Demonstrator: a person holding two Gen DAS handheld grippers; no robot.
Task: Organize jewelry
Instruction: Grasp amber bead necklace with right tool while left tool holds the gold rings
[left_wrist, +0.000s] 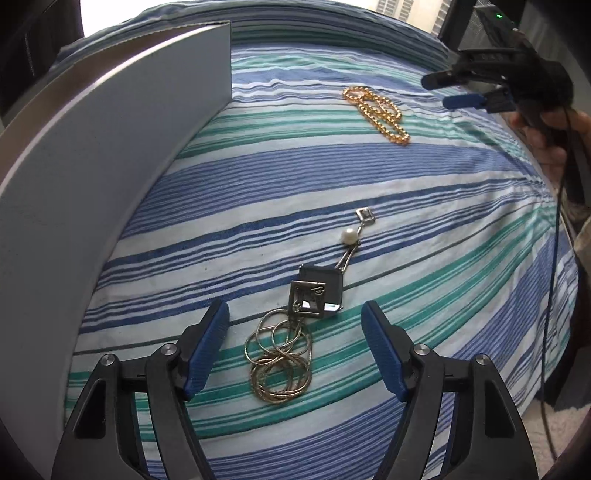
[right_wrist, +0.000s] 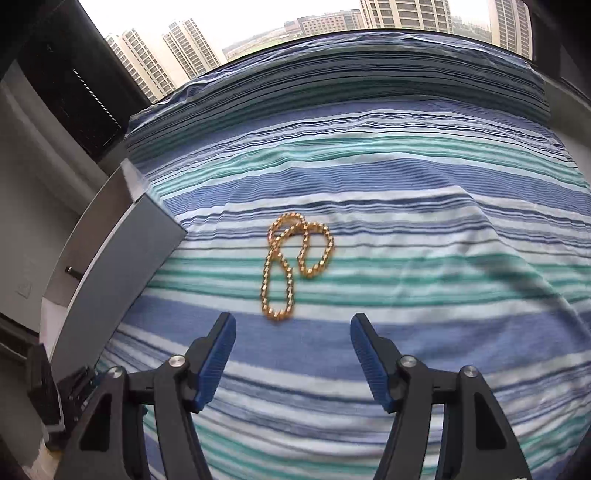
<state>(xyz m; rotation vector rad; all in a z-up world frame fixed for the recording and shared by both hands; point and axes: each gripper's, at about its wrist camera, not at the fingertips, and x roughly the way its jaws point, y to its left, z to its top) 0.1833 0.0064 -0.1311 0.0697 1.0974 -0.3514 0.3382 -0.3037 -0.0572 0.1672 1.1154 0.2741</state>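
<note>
Both my grippers, left (left_wrist: 294, 325) and right (right_wrist: 293, 338), spread empty; pale coiled pendant chain (left_wrist: 280, 363), gold bead chain (right_wrist: 293, 266) unsorted on striped sheet (right_wrist: 424, 206); grey box (left_wrist: 92, 192) awaits

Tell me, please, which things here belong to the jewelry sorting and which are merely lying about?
Belonging to the job:
gold bead chain
pendant necklace
grey box
left gripper
right gripper

Merely there:
striped bedspread
black cable

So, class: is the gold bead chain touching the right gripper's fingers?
Apart. The right wrist view shows the gold bead chain lying on the striped bedspread ahead of the open right gripper, with cloth visible between chain and fingers.
</note>
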